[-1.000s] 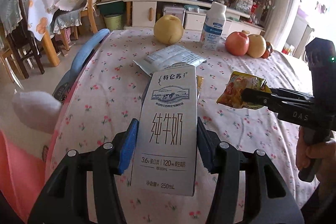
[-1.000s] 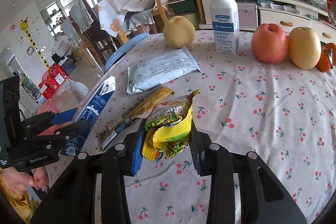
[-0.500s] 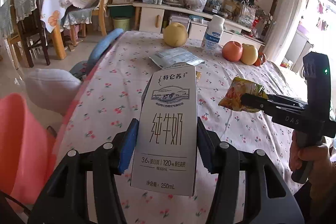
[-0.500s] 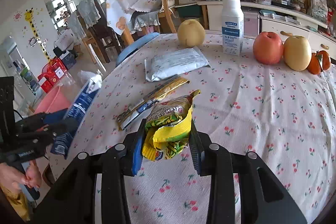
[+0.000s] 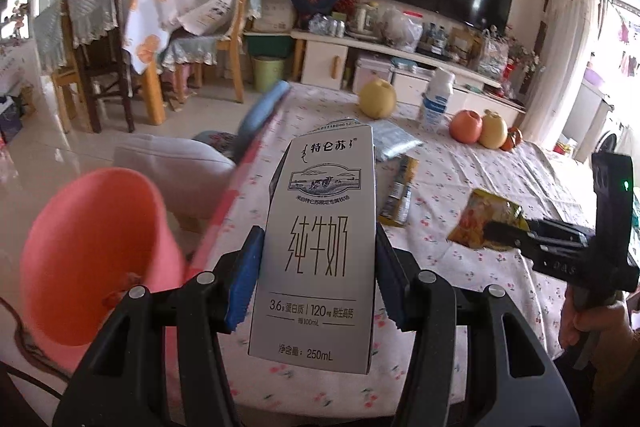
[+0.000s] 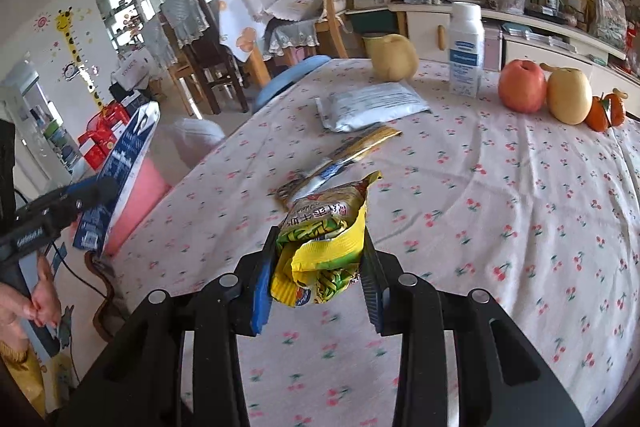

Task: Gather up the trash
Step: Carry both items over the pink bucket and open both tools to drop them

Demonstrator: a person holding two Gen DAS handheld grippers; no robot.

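My left gripper (image 5: 316, 279) is shut on a grey milk carton (image 5: 320, 247), held upright above the table's left edge; the right wrist view shows the same carton (image 6: 120, 179) at far left. A pink bin (image 5: 92, 255) stands on the floor just left of it. My right gripper (image 6: 318, 281) is shut on a crumpled yellow-green snack wrapper (image 6: 324, 247), held over the flowered tablecloth (image 6: 500, 227); the left wrist view shows that wrapper (image 5: 480, 223) at right. A gold stick wrapper (image 6: 340, 159) and a silver-grey pouch (image 6: 368, 105) lie on the cloth further back.
At the table's far end stand a white bottle (image 6: 466, 51), a pear (image 6: 394, 59), an apple (image 6: 522, 87), a second pear (image 6: 568, 97) and small orange fruit (image 6: 604, 113). A blue chair back (image 5: 264, 107) and a white cushion (image 5: 172, 167) stand left of the table.
Both grippers have drawn back and leftward from the table with their loads still held. The pink bin has come far more into the left wrist view, beside the carton.
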